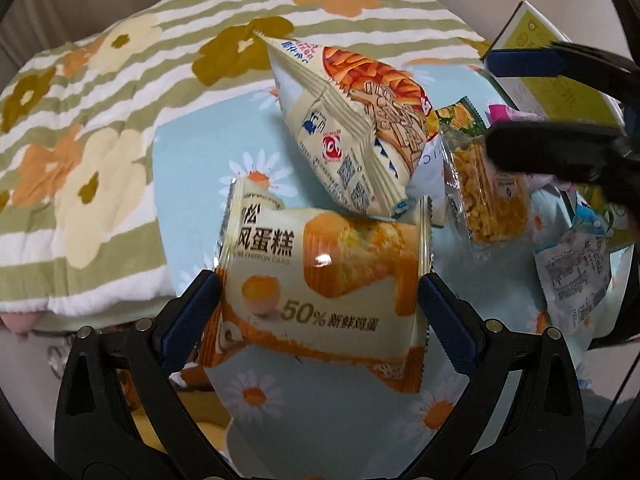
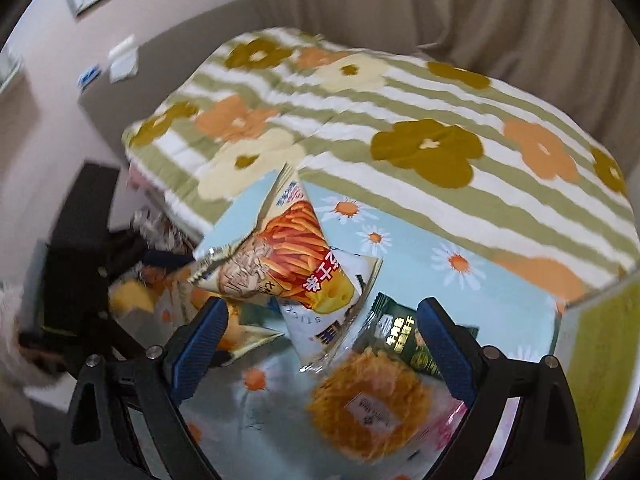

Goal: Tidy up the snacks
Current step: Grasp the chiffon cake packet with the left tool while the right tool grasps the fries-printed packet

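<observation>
The left hand-held gripper (image 1: pixel 320 300) is clamped on a cream and orange plastic-wrapped chiffon cake packet (image 1: pixel 320 276), one blue pad at each side edge, the packet lifted above the pale blue daisy-print cloth (image 1: pixel 192 148). A cream foil bag of orange snack sticks (image 1: pixel 352 128) leans touching the packet's far edge. The right hand-held gripper (image 2: pixel 320 344) stands wide and empty above a clear packet of round orange crisp cake (image 2: pixel 368 404), beside a dark green sachet (image 2: pixel 400 332). Recommendation: carry the cake level and clear of the leaning bag; squeeze lightly, since the contents likely crush. A yellow-green carton (image 1: pixel 556 64) stands nearby.
</observation>
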Available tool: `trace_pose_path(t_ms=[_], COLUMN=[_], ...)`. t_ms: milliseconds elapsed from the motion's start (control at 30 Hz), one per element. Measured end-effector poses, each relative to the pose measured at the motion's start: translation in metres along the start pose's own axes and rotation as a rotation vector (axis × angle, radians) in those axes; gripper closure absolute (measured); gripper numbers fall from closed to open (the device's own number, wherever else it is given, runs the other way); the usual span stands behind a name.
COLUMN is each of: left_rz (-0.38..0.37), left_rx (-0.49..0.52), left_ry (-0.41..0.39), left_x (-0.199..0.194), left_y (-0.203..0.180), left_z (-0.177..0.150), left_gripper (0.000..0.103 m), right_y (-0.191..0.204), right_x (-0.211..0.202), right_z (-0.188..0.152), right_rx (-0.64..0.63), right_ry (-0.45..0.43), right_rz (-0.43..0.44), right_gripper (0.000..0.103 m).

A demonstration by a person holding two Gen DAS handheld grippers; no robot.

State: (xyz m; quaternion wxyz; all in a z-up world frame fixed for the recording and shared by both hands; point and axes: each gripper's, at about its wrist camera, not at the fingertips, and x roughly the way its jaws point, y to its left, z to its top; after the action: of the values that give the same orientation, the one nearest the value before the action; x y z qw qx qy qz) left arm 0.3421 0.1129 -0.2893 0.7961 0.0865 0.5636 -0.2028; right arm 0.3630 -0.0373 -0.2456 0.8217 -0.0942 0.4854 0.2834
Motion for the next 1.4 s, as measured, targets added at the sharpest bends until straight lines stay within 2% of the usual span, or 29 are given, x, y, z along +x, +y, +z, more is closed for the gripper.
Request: trace_pose_path(t_ms=[100, 267, 333, 467, 500, 567, 600, 633, 867, 1067, 1100, 1167, 1200, 1233, 1300, 1400], left_rz=[0.001, -0.046, -0.098, -0.047, -0.057, -0.071, -0.084, -0.092, -0.091, -0.1, -0.1, -0.099, -0.098, -0.098, -0.099, -0.096], left_rx=[0.006, -0.012, -0.026, 0.037, 0.036, 0.036, 0.038, 0.039, 0.046, 0.006, 0.0, -0.012, -0.018, -0.021, -0.031, -0.042], left_ry=[0.012, 0.01, 0.067, 0.064, 0.065, 0.045, 0.039, 0.036, 0.036, 0.039, 0.04, 0.039, 0.038, 0.036, 0.03, 0.02], left_x=[0.007, 0.015, 0.027, 0.033, 0.035, 0.031, 0.029, 0.027, 0.021, 0.012, 0.012, 0.012, 0.011, 0.011, 0.009, 0.005], left_y=[0.002, 0.01, 0.013, 0.001, 0.001, 0.001, 0.0, 0.0, 0.0, 0.005, 0.007, 0.011, 0.012, 0.014, 0.016, 0.017], left_z=[0.004, 0.008, 0.008, 0.009, 0.008, 0.008, 0.008, 0.008, 0.004, -0.002, -0.003, -0.002, -0.002, -0.001, -0.001, -0.002], left_gripper=[0.001, 0.0, 0.0, 0.0, 0.002, 0.011, 0.024, 0.026, 0.03, 0.03, 0.03, 0.03, 0.03, 0.03, 0.03, 0.03], right_y=[0.0, 0.001, 0.002, 0.002, 0.002, 0.002, 0.002, 0.002, 0.003, 0.007, 0.008, 0.01, 0.011, 0.012, 0.014, 0.013], right_x=[0.013, 0.029, 0.034, 0.044, 0.046, 0.049, 0.05, 0.051, 0.058, 0.073, 0.076, 0.082, 0.083, 0.084, 0.081, 0.073], right_z=[0.002, 0.004, 0.006, 0.008, 0.009, 0.01, 0.011, 0.012, 0.017, 0.024, 0.025, 0.024, 0.024, 0.023, 0.024, 0.028], right_rx=[-0.044, -0.103, -0.129, -0.172, -0.185, -0.197, -0.203, -0.208, -0.252, -0.278, -0.28, -0.289, -0.294, -0.298, -0.299, -0.268], right_ry=[0.03, 0.061, 0.072, 0.103, 0.109, 0.116, 0.117, 0.115, 0.111, 0.122, 0.125, 0.136, 0.142, 0.142, 0.12, 0.092], right_rz=[0.003, 0.025, 0.031, 0.037, 0.039, 0.034, 0.037, 0.038, 0.048, 0.059, 0.064, 0.064, 0.06, 0.058, 0.049, 0.044], right_gripper=[0.009, 0.009, 0.009, 0.009, 0.009, 0.009, 0.009, 0.009, 0.009, 0.009, 0.01, 0.019, 0.029, 0.031, 0.041, 0.051])
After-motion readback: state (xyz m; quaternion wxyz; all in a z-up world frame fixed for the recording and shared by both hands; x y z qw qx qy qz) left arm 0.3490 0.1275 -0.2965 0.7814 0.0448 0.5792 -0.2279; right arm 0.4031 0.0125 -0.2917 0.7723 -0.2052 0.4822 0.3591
